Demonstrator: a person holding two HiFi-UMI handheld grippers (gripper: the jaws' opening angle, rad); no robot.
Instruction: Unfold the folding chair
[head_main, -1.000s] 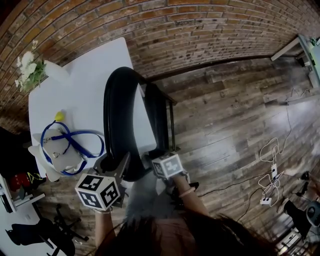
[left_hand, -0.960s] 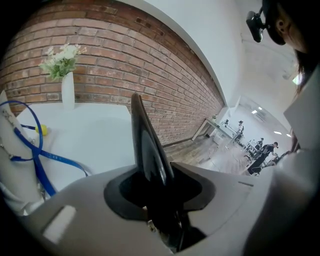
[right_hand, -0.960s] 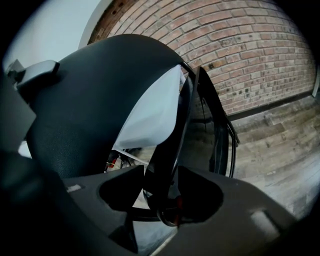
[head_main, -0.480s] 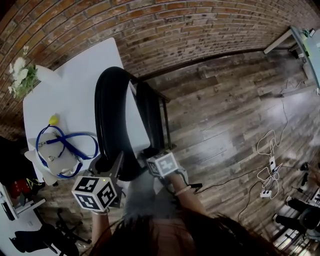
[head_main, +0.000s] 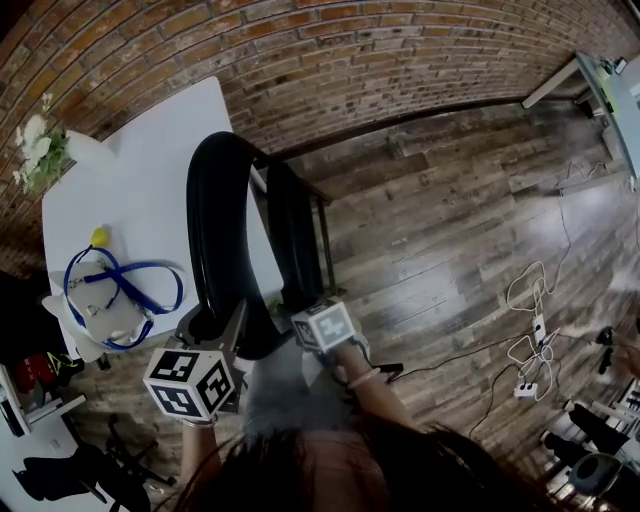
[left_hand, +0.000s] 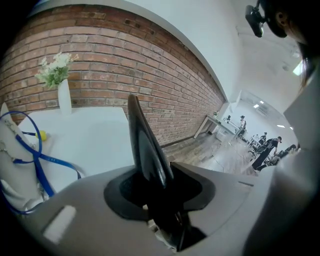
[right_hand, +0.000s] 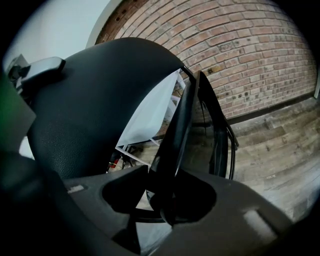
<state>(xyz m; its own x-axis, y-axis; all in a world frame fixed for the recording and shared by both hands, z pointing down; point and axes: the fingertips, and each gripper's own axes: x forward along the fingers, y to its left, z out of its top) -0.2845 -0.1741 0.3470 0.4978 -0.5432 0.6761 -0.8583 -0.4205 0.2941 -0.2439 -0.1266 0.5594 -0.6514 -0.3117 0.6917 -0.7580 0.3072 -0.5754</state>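
Light: was dim; glare lay on the floor.
Edges: curved, vignetted.
Contrast: folding chair showed featureless black.

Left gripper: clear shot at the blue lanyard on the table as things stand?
Probably not yet. The left gripper is clamped on the chair. The lanyard lies uncovered on the table, so letting go comes first.

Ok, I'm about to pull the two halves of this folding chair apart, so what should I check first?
1. Left gripper clamped on the wide black panel: ok.
2. Right gripper on the thin panel: ok; its jaws have just been closing on it.
3. Wooden floor on the thin panel's side free: ok.
4. Gap between the wide black panel and the white table: cannot tell; they overlap in the head view.
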